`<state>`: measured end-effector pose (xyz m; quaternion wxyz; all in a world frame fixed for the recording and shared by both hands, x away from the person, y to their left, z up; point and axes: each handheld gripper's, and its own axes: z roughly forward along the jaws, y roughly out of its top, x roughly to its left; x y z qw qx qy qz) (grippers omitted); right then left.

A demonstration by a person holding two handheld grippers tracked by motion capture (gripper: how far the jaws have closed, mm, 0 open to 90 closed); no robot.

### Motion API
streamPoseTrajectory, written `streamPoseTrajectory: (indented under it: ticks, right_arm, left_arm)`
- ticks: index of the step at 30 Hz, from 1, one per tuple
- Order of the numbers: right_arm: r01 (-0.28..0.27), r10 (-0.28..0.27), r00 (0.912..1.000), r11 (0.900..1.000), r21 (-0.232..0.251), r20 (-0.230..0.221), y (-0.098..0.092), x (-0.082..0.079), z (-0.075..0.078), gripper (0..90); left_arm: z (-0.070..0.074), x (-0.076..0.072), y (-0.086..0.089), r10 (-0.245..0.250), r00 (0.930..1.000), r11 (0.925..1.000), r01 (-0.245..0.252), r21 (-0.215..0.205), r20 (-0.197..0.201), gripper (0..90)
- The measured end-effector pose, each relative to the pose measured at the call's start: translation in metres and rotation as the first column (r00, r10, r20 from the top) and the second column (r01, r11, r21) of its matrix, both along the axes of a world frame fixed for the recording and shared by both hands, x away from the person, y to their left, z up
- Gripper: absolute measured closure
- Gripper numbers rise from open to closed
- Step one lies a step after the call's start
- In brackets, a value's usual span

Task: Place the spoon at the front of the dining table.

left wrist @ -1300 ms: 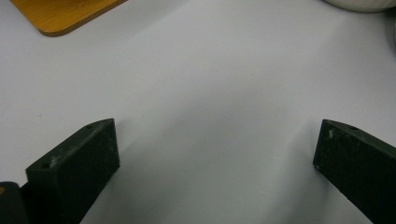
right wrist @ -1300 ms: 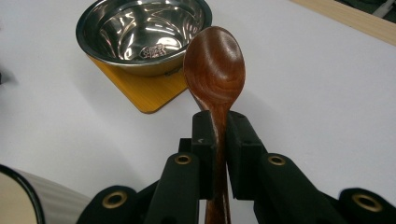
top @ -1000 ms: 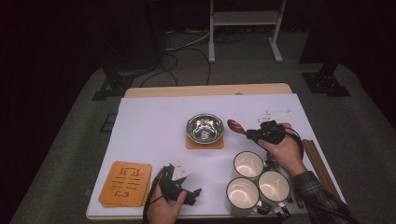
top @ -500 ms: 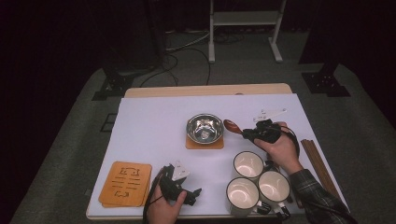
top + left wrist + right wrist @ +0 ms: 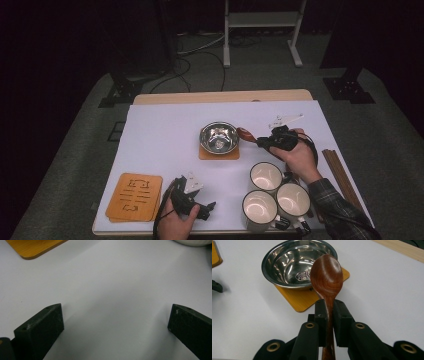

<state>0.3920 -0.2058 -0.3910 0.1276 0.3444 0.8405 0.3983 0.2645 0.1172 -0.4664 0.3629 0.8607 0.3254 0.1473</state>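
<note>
My right gripper (image 5: pixel 265 142) (image 5: pixel 328 307) is shut on the handle of a dark wooden spoon (image 5: pixel 246 134) (image 5: pixel 327 277). The spoon's bowl is held just right of a steel bowl (image 5: pixel 218 137) (image 5: pixel 287 263), above its rim edge. That steel bowl sits on a small wooden coaster (image 5: pixel 219 152) (image 5: pixel 304 298) at mid table. My left gripper (image 5: pixel 207 209) (image 5: pixel 115 325) rests low at the front edge, open, with bare white table between its jaws.
Three white mugs (image 5: pixel 266 176) cluster at the front right, under my right forearm. A wooden mat (image 5: pixel 135 196) (image 5: pixel 35 247) lies at the front left. Brown chopsticks (image 5: pixel 340 175) lie by the table's right edge. Cables and stands sit on the floor behind.
My right gripper has carried the spoon leftward, closer to the steel bowl. The left gripper has stayed put.
</note>
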Motion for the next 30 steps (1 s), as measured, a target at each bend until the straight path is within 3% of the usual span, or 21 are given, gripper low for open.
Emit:
streamPoseTrajectory:
  ticks: [19, 30]
  right_arm:
    - [-0.020, 0.020, 0.9997, 1.000, -0.016, 0.010, 0.012, 0.008, 0.017, 81.7]
    - [-0.033, 0.033, 0.9994, 0.999, -0.029, 0.007, 0.021, 0.013, 0.020, 81.8]
  left_arm:
    - [0.000, 0.000, 0.000, 0.000, 1.0000, 1.0000, 0.000, 0.000, 0.000, 0.0]
    - [0.000, 0.000, 0.000, -0.003, 1.0000, 1.0000, 0.003, 0.005, -0.002, 0.0]
